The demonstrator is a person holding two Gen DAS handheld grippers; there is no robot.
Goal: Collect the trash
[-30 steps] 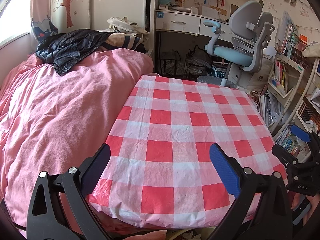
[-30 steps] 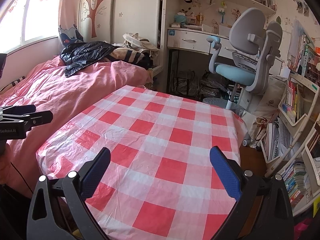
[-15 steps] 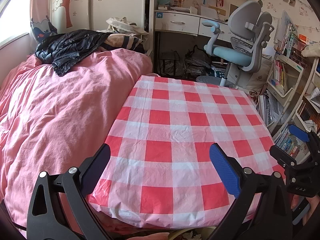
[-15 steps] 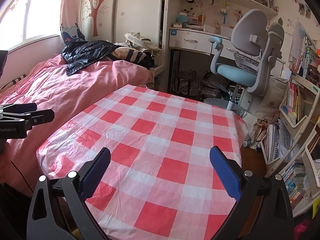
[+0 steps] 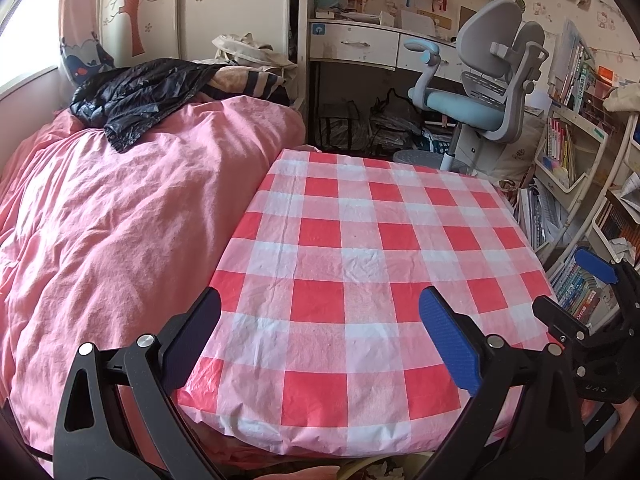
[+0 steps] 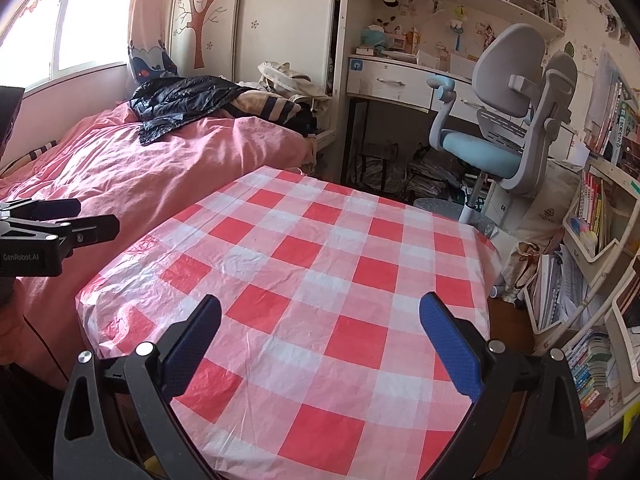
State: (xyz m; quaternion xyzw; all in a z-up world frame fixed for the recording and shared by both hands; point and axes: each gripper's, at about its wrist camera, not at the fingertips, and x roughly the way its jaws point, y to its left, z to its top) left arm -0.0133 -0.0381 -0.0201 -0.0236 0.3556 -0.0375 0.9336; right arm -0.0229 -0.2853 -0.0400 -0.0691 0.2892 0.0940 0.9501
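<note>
Crumpled scraps [image 5: 380, 470] under tablecloth edge, indistinct

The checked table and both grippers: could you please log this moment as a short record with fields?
surface: table with red-and-white checked cloth, no trash visible on it
left gripper: open, holding nothing, over the near edge of the table
right gripper: open, holding nothing, over the near edge of the table
left of table: bed with pink duvet, black jacket on it
behind table: desk chair
below near edge: crumpled bits, unclear what
</note>
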